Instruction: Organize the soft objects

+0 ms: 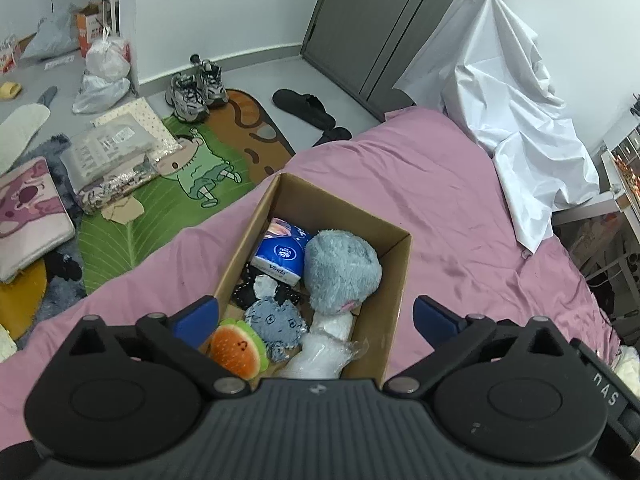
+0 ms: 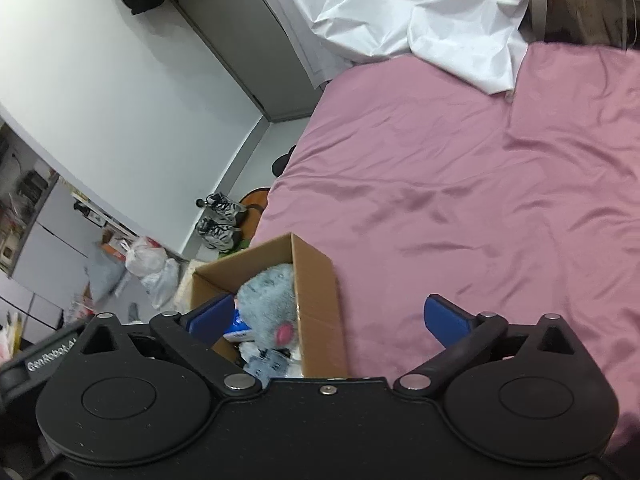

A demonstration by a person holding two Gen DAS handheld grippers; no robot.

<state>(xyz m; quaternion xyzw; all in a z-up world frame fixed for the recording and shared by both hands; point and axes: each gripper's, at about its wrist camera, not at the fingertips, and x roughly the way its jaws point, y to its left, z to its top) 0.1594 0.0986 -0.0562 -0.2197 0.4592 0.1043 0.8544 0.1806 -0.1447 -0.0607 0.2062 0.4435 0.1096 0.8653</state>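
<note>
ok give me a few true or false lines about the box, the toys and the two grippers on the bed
1. The cardboard box sits on the pink bedsheet. True.
2. The left gripper is clamped on the burger toy. False: its jaws are wide open, nothing between them.
3. The big grey plush lies inside the box. True.
4. The blue tissue pack lies on the floor. False: it is in the box.
5. The right gripper holds the grey plush. False: it is open and empty.

Pink bedsheet (image 1: 440, 184), brown cardboard box (image 1: 394, 276), grey plush (image 1: 340, 268), blue-and-white tissue pack (image 1: 280, 258), orange-and-green burger toy (image 1: 236, 348).
</note>
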